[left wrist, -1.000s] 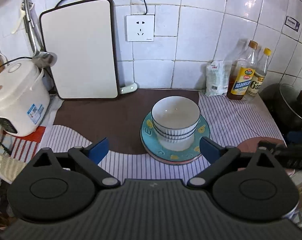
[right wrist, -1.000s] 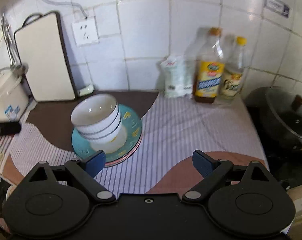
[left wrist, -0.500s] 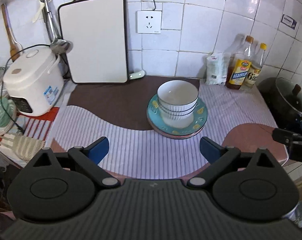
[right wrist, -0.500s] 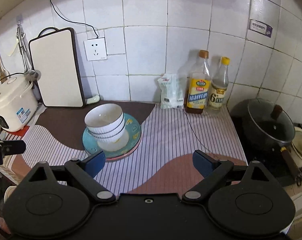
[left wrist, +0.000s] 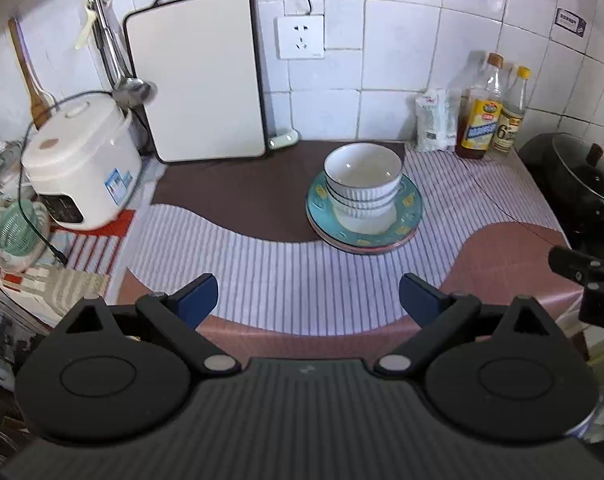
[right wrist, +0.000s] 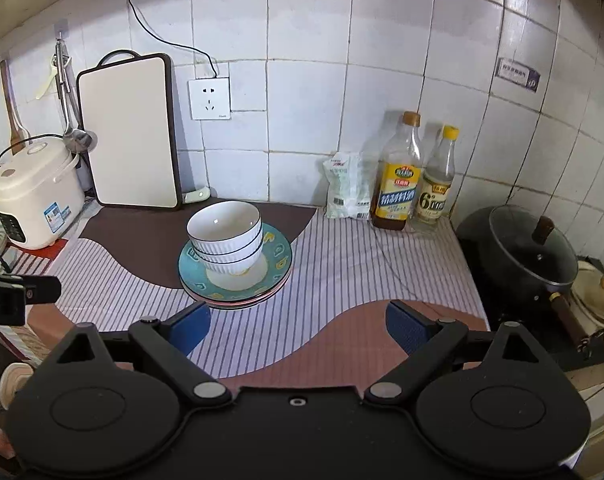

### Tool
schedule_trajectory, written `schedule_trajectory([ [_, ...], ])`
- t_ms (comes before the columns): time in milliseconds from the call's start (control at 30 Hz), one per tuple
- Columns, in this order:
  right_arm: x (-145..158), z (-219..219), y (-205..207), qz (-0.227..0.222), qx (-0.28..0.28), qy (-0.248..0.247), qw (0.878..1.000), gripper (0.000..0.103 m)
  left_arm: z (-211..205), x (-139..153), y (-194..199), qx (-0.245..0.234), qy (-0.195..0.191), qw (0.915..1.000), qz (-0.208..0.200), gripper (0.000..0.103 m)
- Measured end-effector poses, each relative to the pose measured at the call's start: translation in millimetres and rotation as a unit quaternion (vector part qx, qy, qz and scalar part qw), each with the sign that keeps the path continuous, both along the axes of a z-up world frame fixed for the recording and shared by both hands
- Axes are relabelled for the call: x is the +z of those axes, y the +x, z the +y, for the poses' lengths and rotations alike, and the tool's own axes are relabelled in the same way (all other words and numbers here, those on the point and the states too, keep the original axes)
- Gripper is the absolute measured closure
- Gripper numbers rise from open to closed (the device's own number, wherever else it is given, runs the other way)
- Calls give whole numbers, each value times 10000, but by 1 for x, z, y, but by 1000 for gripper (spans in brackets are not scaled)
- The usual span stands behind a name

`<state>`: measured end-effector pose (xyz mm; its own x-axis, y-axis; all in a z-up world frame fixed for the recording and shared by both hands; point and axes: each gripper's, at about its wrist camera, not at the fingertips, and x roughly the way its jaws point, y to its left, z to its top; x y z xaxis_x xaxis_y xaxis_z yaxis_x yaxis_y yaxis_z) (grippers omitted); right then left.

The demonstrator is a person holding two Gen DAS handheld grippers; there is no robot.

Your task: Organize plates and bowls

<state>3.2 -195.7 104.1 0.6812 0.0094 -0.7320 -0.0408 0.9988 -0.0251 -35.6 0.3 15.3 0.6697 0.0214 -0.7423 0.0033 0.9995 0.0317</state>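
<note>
A stack of three white ribbed bowls [left wrist: 362, 178] [right wrist: 225, 236] sits on a stack of teal plates with yellow marks [left wrist: 410, 210] [right wrist: 279, 262], with a pink plate at the bottom, on the striped countertop mat. My left gripper [left wrist: 308, 300] is open and empty, held back over the counter's front edge, well short of the stack. My right gripper [right wrist: 297, 326] is open and empty, also back from the stack, which lies ahead to its left. Each gripper shows at the edge of the other's view.
A white rice cooker [left wrist: 79, 164] stands at the left, a white cutting board [left wrist: 197, 76] leans on the tiled wall. Two bottles [right wrist: 398, 172] and a bag [right wrist: 344, 188] stand at the back right. A black lidded pot [right wrist: 530, 248] sits on the stove at the right.
Both grippers have pulled back and up from the stack, so it looks smaller and farther. Both stay open and empty. The bowls and plates have not moved.
</note>
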Motion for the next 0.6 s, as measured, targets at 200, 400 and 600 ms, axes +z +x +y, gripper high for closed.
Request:
schedule_trajectory([
  [200,1,7,-9,-196,-33,-184,9996,6,6,1,-7,-2,61,9999,-89,5],
  [400,-2,11,-17,-306,-71,-165,9994,6,9,0,-10,-103,95,9996,-254,5],
  [600,-5,12,-20,-363,-119,-85,9992,6,8,-2,-13,-219,203,9981,-532,5],
])
